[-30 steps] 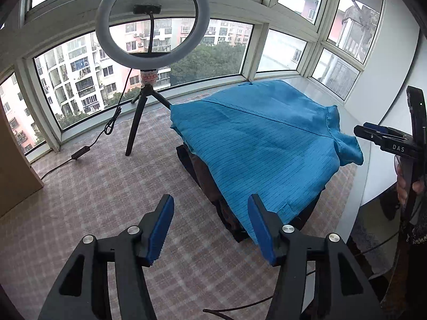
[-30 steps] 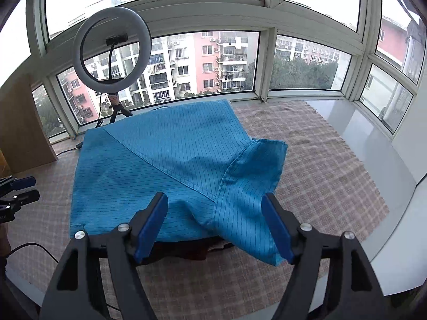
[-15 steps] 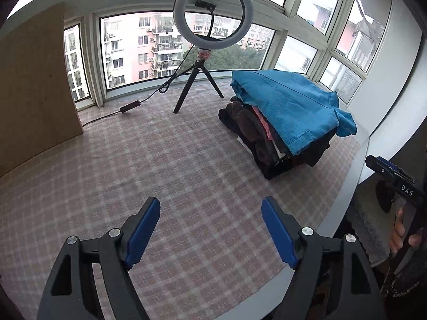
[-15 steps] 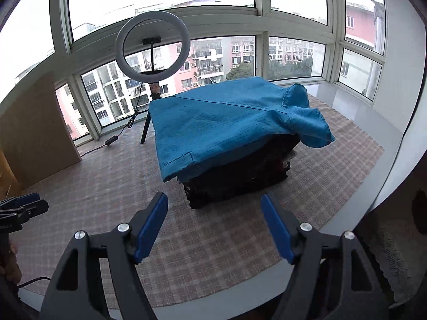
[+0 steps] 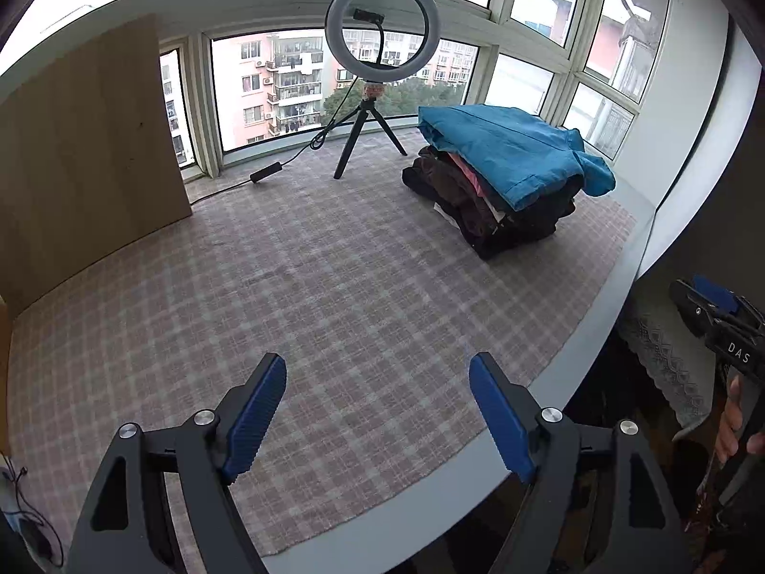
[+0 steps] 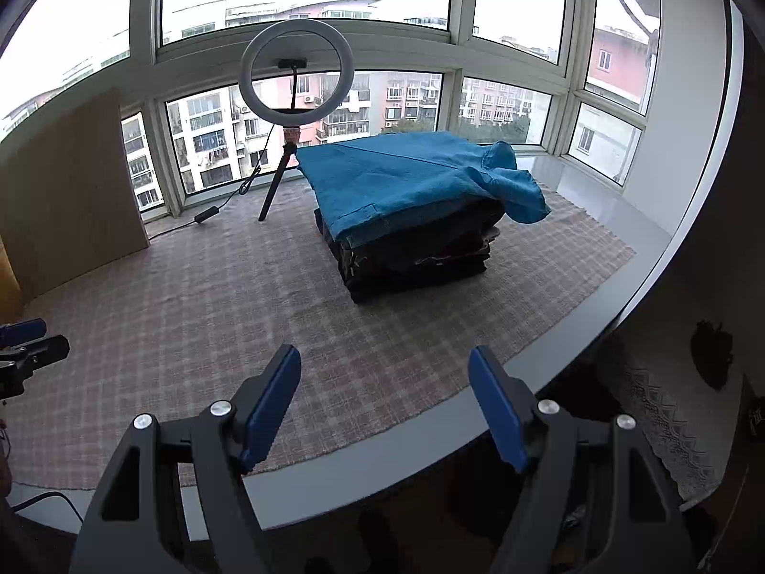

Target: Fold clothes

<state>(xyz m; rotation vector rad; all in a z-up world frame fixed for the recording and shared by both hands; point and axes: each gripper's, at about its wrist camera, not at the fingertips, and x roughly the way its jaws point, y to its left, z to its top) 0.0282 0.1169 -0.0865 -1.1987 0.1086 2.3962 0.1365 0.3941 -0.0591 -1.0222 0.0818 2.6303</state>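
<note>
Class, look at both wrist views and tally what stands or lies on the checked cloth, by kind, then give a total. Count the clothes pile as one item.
Ring light on tripod: 1
Clothes pile, topped by the blue garment: 1
Inline cable switch: 1
Wooden board, standing at the cloth's edge: 1
Total: 4

Ahead of my left gripper point(image 5: 377, 413) the checked cloth point(image 5: 296, 296) spreads over the table point(image 5: 550, 406), nothing between the jaws. The stack of folded clothes point(image 5: 507, 182) sits far ahead to the right, 1 shirt point(image 6: 411, 172) on top. The ring light point(image 5: 382, 28) stands behind it to the left, a board point(image 5: 91, 143) further left. My right gripper point(image 6: 385, 404) hangs over the near table edge, probably clear of it.
</note>
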